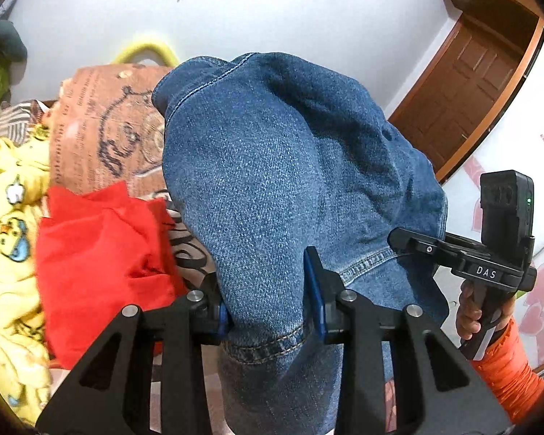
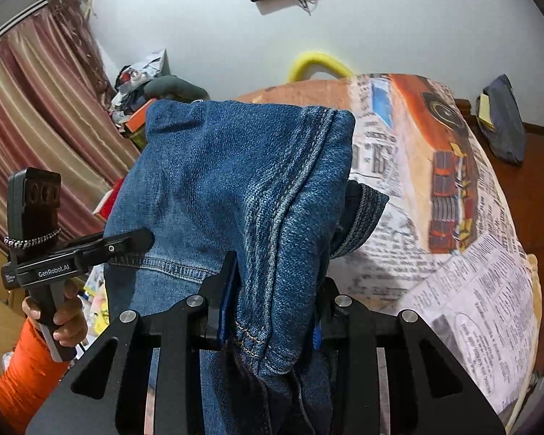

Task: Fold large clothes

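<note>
Blue denim jeans (image 1: 279, 166) hang draped over both grippers, held up above the bed. My left gripper (image 1: 268, 308) is shut on a hemmed edge of the jeans. My right gripper (image 2: 272, 311) is shut on another stitched edge of the same jeans (image 2: 235, 181). Each gripper shows in the other's view: the right one (image 1: 409, 243) at the jeans' right side, the left one (image 2: 127, 243) at their left side, both against the denim. The cloth hides most of the fingertips.
A bed with a newspaper-print cover (image 2: 453, 253) lies below. A red garment (image 1: 98, 253) and a yellow printed garment (image 1: 7, 235) lie on its left part. A brown door (image 1: 464, 83) and striped curtains (image 2: 29, 127) stand at the sides.
</note>
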Tool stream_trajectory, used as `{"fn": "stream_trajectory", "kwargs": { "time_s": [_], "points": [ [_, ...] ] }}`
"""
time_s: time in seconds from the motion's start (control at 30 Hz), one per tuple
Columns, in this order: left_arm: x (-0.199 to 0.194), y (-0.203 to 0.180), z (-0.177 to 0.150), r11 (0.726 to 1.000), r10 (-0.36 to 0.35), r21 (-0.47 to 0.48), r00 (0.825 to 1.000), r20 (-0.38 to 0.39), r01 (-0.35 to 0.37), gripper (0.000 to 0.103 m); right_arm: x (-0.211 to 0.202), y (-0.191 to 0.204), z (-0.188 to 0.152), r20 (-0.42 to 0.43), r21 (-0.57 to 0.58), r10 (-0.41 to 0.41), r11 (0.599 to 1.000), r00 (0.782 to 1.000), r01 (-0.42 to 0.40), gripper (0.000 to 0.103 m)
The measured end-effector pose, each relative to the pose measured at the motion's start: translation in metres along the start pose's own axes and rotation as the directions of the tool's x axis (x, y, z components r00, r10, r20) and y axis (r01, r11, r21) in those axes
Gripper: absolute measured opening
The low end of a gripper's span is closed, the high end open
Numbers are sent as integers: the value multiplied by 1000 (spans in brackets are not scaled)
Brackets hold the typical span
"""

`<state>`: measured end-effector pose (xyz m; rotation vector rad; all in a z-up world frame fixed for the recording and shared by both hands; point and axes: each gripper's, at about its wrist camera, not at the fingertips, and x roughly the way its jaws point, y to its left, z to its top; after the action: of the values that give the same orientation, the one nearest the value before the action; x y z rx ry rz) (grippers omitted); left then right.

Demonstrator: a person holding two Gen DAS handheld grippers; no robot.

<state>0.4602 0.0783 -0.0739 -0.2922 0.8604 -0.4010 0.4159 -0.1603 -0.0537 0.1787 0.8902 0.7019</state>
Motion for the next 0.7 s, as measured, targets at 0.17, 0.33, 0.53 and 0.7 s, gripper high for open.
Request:
{"fn": "stream_trajectory", "kwargs": {
  "time_s": [0.17,0.33,0.53,0.7],
  "points": [
    [-33,22,1,999,33,-9,999,31,-33,34,18,28,10,3,-26,36,999,999,-36,30],
    [-56,59,3,997,64,-45,996,58,-62,34,49,61,22,-6,-52,69,996,998,-70,29],
    [-66,115,2,990,98,-107,994,57,-91,34,97,86,34,-43,-52,109,992,993,-111,30],
    [-55,156,2,979,131,-160,991,25,-125,34,141,93,36,-88,-16,138,990,986,-140,30]
  ]
}}
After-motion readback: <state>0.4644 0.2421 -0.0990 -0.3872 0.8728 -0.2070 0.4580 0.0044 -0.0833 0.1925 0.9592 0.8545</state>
